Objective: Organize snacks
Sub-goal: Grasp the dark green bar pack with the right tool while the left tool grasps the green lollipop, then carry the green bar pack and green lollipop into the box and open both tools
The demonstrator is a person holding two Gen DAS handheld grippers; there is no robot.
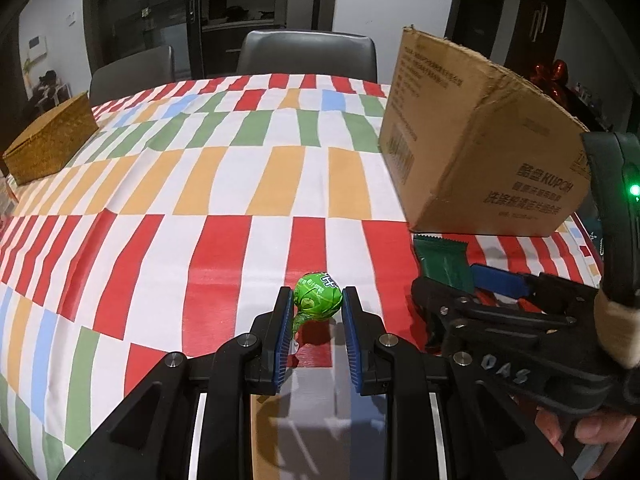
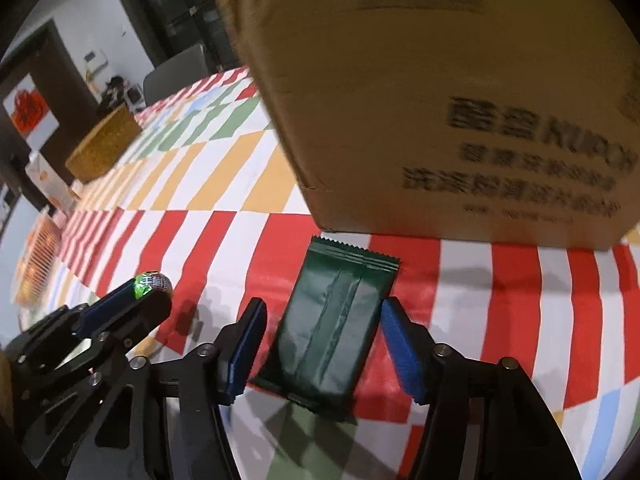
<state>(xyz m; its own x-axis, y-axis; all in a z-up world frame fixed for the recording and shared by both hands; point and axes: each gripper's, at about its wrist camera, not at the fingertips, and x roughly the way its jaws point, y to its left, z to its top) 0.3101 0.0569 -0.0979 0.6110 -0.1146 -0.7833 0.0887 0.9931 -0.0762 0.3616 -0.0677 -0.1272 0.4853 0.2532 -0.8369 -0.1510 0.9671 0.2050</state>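
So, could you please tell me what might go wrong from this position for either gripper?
1. The left gripper pinches the round green lollipop only at its fingertips, so the candy may squirt forward as they squeeze.
2. The right gripper straddles the flat dark green packet with its fingers wide apart; closing could buckle or slide it rather than lift it.
3. The cardboard box stands just beyond the packet, so pushing forward may bump it.
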